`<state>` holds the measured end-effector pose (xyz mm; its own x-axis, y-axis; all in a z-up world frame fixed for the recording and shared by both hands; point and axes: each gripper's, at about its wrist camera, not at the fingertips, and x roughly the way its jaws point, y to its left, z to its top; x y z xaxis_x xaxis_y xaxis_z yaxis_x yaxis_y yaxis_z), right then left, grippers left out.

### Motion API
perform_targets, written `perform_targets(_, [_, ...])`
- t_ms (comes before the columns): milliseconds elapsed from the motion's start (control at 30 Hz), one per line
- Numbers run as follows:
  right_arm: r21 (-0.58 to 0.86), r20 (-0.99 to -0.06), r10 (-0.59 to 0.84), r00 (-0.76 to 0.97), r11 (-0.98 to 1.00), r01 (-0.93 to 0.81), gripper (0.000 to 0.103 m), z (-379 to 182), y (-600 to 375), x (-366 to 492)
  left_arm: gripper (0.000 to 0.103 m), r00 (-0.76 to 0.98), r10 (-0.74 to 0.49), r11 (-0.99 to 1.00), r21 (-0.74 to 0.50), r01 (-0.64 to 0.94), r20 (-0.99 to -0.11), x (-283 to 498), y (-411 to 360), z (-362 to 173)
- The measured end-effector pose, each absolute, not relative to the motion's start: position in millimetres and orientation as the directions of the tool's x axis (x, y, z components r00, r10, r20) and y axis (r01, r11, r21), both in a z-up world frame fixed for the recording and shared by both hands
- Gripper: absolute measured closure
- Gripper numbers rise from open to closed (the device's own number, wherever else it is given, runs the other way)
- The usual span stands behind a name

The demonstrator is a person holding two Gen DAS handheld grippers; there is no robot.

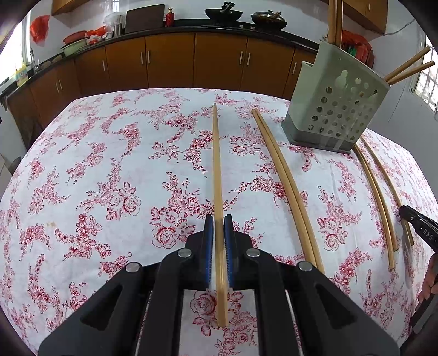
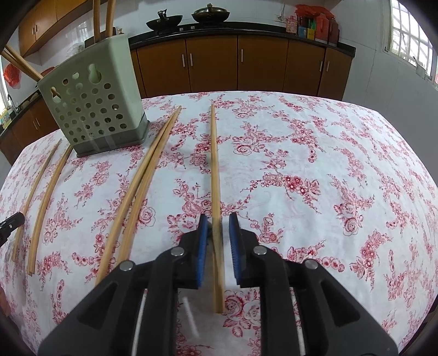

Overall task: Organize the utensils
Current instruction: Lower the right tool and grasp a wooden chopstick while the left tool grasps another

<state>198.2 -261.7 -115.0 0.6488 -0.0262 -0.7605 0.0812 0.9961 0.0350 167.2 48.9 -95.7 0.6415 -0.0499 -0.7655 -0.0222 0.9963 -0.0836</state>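
Left fingers point(image 1: 219, 227) clenched on chopstick point(image 1: 217, 164), left of holder point(image 1: 336, 104); long axis straight ahead. Right fingers point(image 2: 218, 227) parted, released around chopstick pair point(image 2: 215, 169), right of holder point(image 2: 93, 104), on surface point(image 2: 328, 164).

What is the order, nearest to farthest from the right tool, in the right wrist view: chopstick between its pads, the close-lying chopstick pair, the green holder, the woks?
1. Chopstick, lying between the pads of the right tool.
2. Chopstick pair, on the cloth just left of it.
3. Green holder, upright at far left on the table.
4. Woks, on the back counter.
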Motion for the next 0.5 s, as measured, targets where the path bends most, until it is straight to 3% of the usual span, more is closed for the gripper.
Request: perform_targets(500, [0.030, -0.761, -0.027, 0.648, 0.997, 0.077, 0.078, -115.7, -261.5, 197.9, 0.093, 0.642, -0.051, 0.996, -0.085, -0.023, -0.765, 166.7, 49.9, -96.0])
